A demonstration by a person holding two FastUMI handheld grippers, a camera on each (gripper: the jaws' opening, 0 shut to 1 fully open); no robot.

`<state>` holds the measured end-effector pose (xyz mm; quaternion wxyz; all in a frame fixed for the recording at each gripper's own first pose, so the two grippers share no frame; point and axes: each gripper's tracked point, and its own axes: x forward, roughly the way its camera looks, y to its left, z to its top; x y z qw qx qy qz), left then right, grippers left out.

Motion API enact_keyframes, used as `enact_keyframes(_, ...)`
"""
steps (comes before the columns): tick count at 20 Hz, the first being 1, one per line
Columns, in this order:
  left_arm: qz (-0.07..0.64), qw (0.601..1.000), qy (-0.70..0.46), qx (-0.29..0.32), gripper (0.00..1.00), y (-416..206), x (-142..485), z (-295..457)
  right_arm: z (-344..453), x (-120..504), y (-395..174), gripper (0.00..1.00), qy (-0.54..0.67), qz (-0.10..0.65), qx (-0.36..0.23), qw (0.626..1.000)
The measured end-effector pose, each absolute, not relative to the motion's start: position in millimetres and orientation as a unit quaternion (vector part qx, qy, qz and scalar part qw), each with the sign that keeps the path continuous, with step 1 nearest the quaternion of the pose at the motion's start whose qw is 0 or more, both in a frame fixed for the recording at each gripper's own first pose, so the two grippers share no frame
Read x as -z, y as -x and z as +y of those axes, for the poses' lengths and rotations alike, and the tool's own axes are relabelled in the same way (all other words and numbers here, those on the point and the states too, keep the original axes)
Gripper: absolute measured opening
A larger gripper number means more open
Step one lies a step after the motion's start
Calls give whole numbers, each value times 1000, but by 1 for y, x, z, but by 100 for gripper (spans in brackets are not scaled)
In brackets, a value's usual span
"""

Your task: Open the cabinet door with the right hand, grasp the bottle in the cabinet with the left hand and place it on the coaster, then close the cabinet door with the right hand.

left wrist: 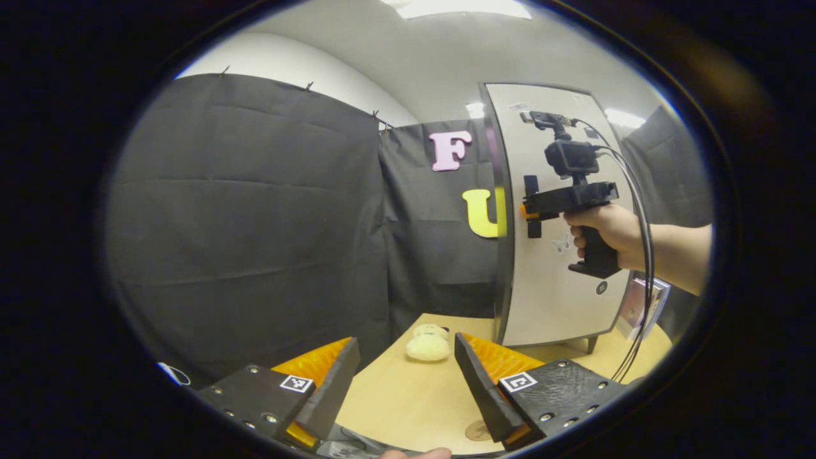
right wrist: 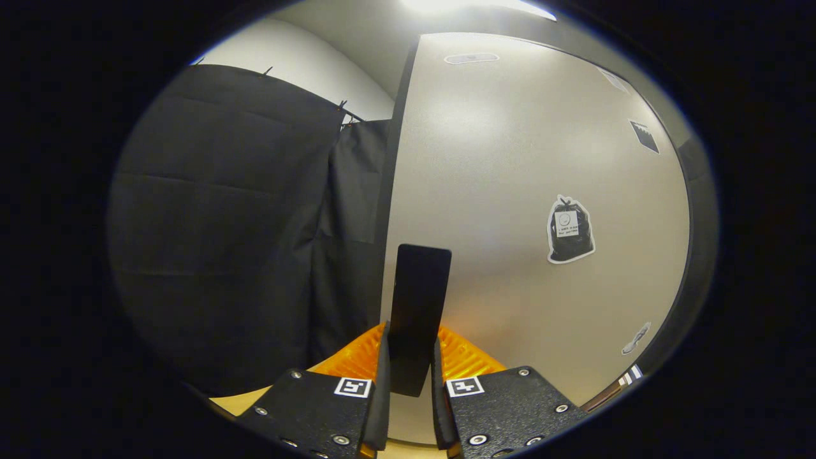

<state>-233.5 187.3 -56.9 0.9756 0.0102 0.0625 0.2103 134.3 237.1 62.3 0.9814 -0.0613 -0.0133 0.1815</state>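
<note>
Clamping the door handle (right wrist: pixel 417 312), right gripper (right wrist: pixel 409 363) pinches tight.

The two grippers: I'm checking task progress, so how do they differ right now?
The right gripper is shut on the flat black door handle of the pale cabinet door; the left gripper is open, holding nothing, above the light wooden table. Both point toward the cabinet.

Your right gripper (left wrist: pixel 532 213) sits at the tall pale cabinet door (left wrist: pixel 548 255); the light wooden table (left wrist: pixel 408 395) lies below, before your left gripper (left wrist: pixel 405 382).
</note>
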Motion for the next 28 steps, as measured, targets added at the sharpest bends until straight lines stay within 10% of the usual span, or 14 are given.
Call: enact_keyframes(28, 85, 991, -7, -105, 88, 182, 33, 96, 198, -60, -119, 27, 21, 3, -289, 957)
